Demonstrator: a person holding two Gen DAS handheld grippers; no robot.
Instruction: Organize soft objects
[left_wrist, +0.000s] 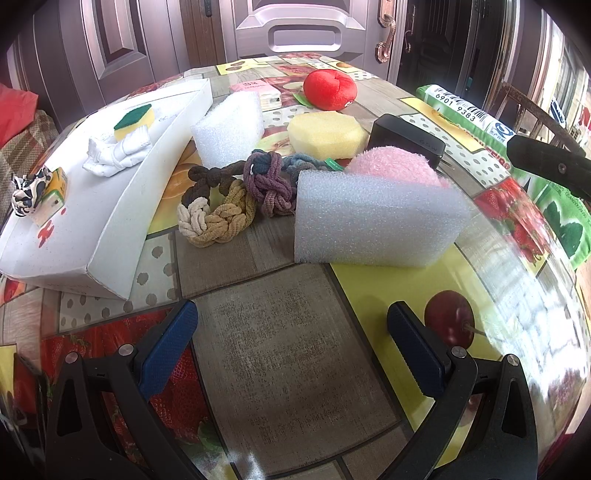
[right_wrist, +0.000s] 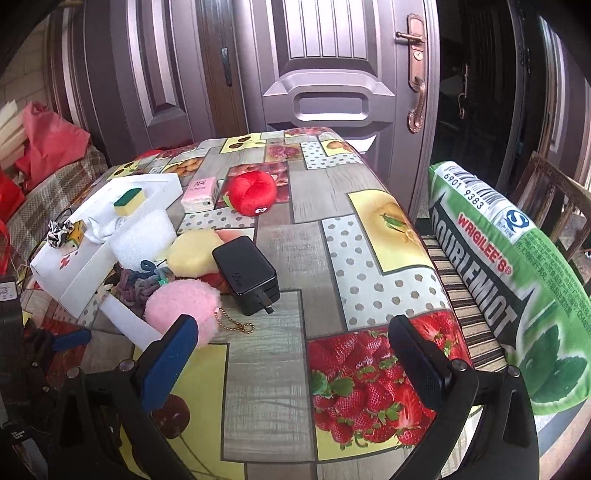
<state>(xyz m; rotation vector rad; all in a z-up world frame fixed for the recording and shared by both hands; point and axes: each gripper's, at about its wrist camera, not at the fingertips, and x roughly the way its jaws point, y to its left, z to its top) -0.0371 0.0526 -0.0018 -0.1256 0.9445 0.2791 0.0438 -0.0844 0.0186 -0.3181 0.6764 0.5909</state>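
1. Nearest, in the left wrist view: left hand-held gripper (left_wrist: 291, 325) with blue-padded jaws spread wide, nothing between them, hovering over a bare grey patch of the fruit-print surface (left_wrist: 288, 350).
2. Likewise in the right wrist view: right hand-held gripper (right_wrist: 293, 341) gaping and empty, above the strawberry print, well right of the clutter.
3. Just beyond the left jaws: a white foam block (left_wrist: 376, 221) lying flat, closest of the soft things.
4. Behind and touching it: a pink fluffy ball (left_wrist: 397, 164) with a small gold chain, visible in the right wrist view.
5. Left of the block: knotted rope rings (left_wrist: 229, 199) in beige, brown and purple, heaped together.
6. Further back: a second foam block (left_wrist: 229, 129) standing upright, a yellow sponge (left_wrist: 327, 134), and a black charger (left_wrist: 406, 142), which is hard and seemingly not part of the sorting.
7. At left: a white box (left_wrist: 92, 221), already bearing a green-topped sponge (left_wrist: 135, 120), a white cloth (left_wrist: 118, 153) and a black-and-white scrunchie (left_wrist: 29, 192).
8. Farthest: a red plush tomato (left_wrist: 330, 90) beside a pink tissue pack (left_wrist: 258, 92).
9. Judged step: between picks, several soft items apparently gathered on the box, more waiting.
10. Likely next move: advancing the left jaws to straddle the near foam block, then squeezing gently, since foam deforms easily.
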